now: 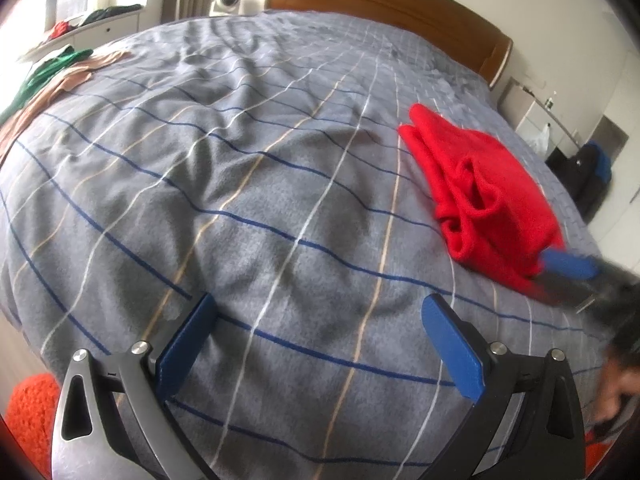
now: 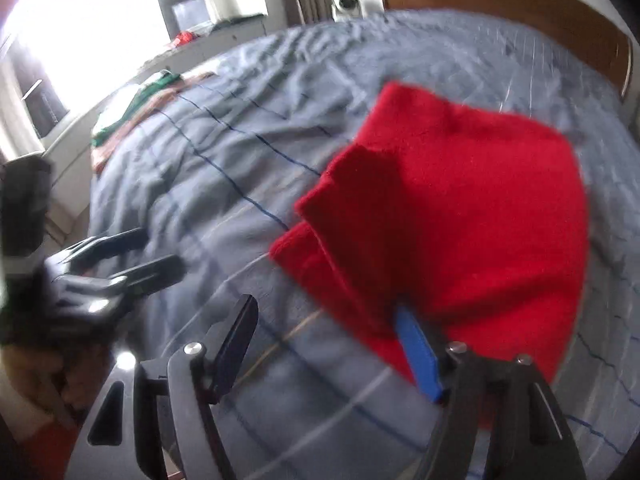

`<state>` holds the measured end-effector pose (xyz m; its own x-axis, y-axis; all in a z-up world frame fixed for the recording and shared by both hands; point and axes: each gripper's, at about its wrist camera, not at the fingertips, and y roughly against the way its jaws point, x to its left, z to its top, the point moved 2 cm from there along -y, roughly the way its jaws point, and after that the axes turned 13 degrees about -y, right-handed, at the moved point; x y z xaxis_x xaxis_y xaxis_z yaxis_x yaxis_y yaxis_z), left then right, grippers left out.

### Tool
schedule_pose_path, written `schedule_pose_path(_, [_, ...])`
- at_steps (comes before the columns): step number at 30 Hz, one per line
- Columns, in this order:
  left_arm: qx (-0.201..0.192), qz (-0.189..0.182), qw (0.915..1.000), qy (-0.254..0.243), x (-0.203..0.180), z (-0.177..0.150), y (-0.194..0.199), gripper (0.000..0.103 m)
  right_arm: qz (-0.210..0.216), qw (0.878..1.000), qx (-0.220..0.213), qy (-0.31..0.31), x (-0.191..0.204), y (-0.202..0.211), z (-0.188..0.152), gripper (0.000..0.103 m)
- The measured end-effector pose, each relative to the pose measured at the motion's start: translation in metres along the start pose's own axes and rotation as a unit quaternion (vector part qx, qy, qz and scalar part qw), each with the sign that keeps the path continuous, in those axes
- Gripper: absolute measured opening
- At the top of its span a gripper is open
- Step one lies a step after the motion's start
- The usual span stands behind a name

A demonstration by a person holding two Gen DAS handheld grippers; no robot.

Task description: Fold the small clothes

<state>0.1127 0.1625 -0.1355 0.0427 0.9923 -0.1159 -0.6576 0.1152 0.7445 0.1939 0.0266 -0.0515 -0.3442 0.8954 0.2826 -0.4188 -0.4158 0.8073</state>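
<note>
A folded red garment [image 1: 486, 196] lies on the grey checked bedspread [image 1: 240, 184], to the right of the middle. My left gripper [image 1: 320, 320] is open and empty, low over bare bedspread to the left of the garment. My right gripper [image 2: 326, 316] is open. Its right fingertip [image 2: 416, 344] is tucked under the garment's [image 2: 460, 216] near edge, and its left finger is over bare bedspread [image 2: 224, 184]. In the left wrist view the right gripper [image 1: 568, 268] shows blurred at the garment's near right corner.
Green and tan clothes [image 1: 52, 76] lie at the bed's far left edge. A wooden headboard [image 1: 400, 4] bounds the far side. A white cabinet [image 1: 100, 28] stands to the left, a bedside table [image 1: 536, 120] to the right. Something orange [image 1: 32, 412] sits near the front left.
</note>
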Motion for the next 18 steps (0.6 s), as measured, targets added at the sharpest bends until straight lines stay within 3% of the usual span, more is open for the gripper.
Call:
schedule_pose_path(4, [0.0,0.009,1.0,-0.001,-0.003,0.0,-0.002,0.102,-0.002,0.995,-0.084,-0.045,-0.026,0.053,0.018,0.069])
schedule_pose_path(6, [0.0,0.014,0.9999,-0.006,-0.005,0.0,-0.001,0.102,-0.02,0.994,-0.093,-0.058,-0.044,0.057,0.023,0.07])
schedule_pose_path(9, [0.003,0.024,0.9995,-0.019,-0.01,-0.003,-0.001,0.102,-0.026,0.993,-0.052,-0.102,-0.075,0.031,0.012,0.07])
schedule_pose_path(11, [0.008,0.028,0.999,-0.032,-0.013,-0.004,0.001,0.102,-0.007,0.989,-0.002,-0.145,-0.092,0.01,-0.01,0.069])
schedule_pose_path(12, [0.01,0.027,0.9988,-0.038,-0.014,-0.004,0.003,0.102,0.006,0.987,0.002,-0.16,-0.096,0.009,-0.024,0.068])
schedule_pose_path(15, [-0.004,0.001,0.9995,-0.03,-0.014,0.01,0.01,0.102,0.027,0.985,-0.027,-0.17,-0.098,0.031,-0.05,0.068])
schedule_pose_path(18, [-0.017,-0.081,0.9965,-0.004,-0.016,0.05,0.003,0.102,0.038,0.978,-0.048,-0.199,-0.114,0.053,-0.047,0.068])
